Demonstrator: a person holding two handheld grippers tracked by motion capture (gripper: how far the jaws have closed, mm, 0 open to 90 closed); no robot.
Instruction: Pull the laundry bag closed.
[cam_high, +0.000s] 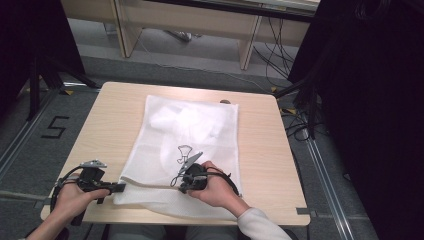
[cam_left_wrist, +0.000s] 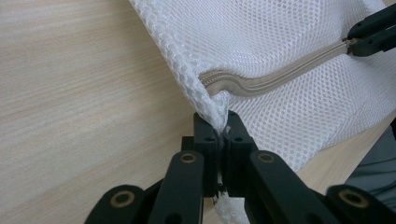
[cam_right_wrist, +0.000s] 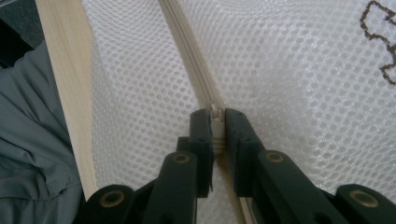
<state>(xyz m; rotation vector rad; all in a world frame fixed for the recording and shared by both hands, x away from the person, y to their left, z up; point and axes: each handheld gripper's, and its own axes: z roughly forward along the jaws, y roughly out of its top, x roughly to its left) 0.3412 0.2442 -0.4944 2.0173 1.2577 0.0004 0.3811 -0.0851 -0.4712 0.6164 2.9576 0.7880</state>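
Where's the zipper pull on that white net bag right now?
In the right gripper view the zipper pull sits pinched between the right tongs, on the mesh bag near the table's front edge.

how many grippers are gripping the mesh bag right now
2: the left gripper pinches the mesh bag at its near-left corner; the right gripper clamps the zipper pull along the near edge.

A white mesh laundry bag (cam_high: 187, 145) lies flat on the worktop, its near edge at the front. White cloth shows bunched inside its far half, and a small dark drawing marks its middle. A beige zipper (cam_left_wrist: 275, 77) runs along the near edge. The bag's near left corner (cam_left_wrist: 212, 114) is pinched up.
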